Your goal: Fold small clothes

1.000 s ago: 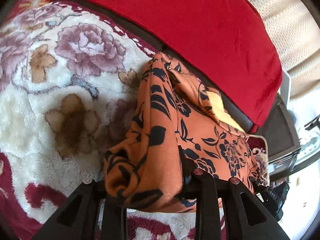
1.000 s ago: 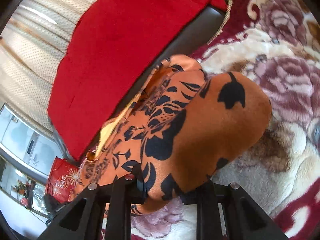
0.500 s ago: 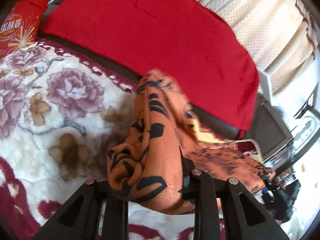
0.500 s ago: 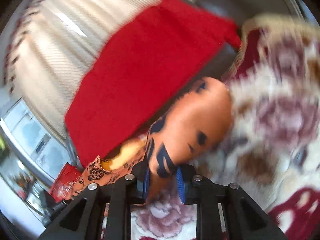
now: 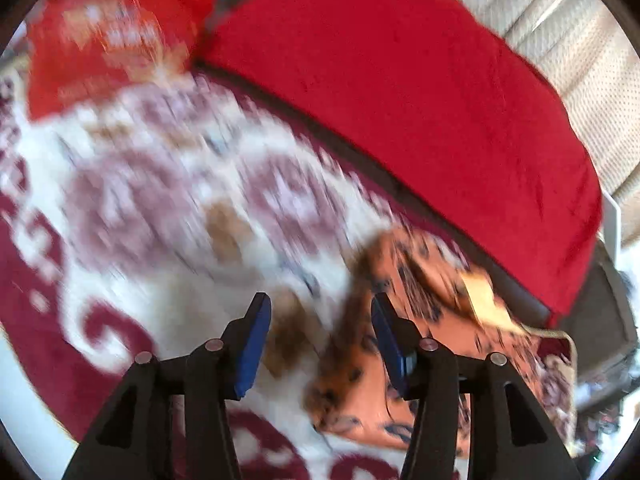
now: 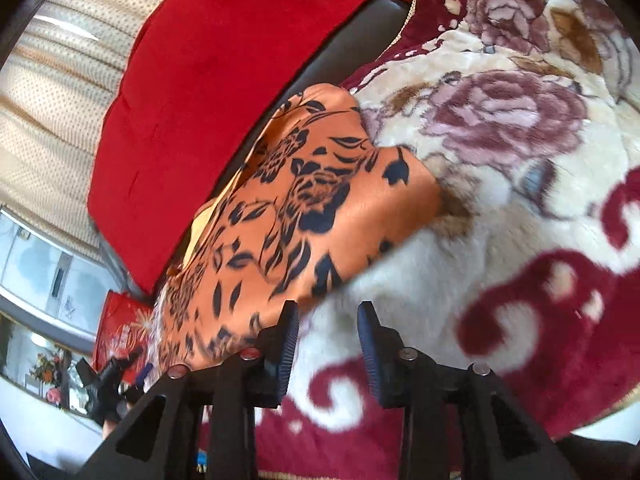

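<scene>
One small garment (image 6: 304,216), orange with a black flower-and-leaf print, lies flat on the flowered blanket (image 6: 500,240), doubled over so a straight folded edge faces the right claw. A pale yellow strip, maybe lining or a tag, shows at its far edge; what it is cannot be told. In the left view the garment (image 5: 432,320) is smeared by motion blur, its print hard to read, and its near part is hidden behind the right finger of the left claw. Its lower end runs out of clear sight in both views.

The left claw (image 5: 320,340) stands spread wide, blue pads bare, nothing between them; the garment lies just beside and behind its right finger. The right claw (image 6: 326,346) is also spread and empty, its tips over bare blanket just beside the garment's folded edge.

Half a second ago both claws were pinching the cloth and holding it bunched up off the blanket; now both have let go, and the garment has dropped into a flat fold.

Around it there is one blanket with mauve roses and dark red scrolls, and one red cloth (image 6: 224,60) draped over a dark seat back behind. One red printed packet (image 5: 104,36) lies at the blanket's far corner, blurred in the left view and partly cut off in the right. Beige dotted curtains (image 5: 580,64) hang beyond.
</scene>
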Action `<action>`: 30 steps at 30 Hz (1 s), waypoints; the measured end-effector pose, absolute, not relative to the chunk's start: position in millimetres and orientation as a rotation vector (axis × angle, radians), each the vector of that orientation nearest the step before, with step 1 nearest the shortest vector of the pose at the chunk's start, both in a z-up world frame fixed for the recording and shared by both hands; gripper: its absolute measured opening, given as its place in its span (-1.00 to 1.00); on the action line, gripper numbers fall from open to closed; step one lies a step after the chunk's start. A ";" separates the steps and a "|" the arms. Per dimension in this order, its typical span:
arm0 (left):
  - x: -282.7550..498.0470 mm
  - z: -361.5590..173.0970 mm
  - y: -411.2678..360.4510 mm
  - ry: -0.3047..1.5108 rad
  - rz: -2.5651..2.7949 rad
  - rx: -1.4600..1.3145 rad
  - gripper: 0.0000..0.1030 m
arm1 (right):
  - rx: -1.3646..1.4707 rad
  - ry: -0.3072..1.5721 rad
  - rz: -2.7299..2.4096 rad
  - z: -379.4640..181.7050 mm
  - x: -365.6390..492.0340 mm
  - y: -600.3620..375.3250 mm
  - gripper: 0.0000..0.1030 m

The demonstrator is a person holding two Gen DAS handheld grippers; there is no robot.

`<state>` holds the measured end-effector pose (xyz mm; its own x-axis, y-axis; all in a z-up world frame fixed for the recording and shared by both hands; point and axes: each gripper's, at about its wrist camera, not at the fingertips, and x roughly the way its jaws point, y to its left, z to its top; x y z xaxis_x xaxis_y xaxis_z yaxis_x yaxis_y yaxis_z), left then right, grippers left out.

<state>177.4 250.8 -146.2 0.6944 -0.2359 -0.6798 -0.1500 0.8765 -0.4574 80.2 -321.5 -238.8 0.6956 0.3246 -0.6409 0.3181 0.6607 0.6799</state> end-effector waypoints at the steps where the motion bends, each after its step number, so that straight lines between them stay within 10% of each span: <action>1: 177.0 -140.9 248.5 0.787 -0.052 -0.483 0.10 | 0.867 0.822 0.025 -234.3 77.1 -318.8 -0.35; 30: 299.4 -190.9 91.3 1.015 -0.233 -0.088 0.29 | 0.892 0.802 0.268 -241.3 135.6 -295.5 -0.33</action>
<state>299.4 91.3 -190.9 0.5056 -0.2334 -0.8306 0.1517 0.9718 -0.1807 135.6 -295.5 -241.3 0.6855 0.5200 -0.5096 0.1096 0.6183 0.7783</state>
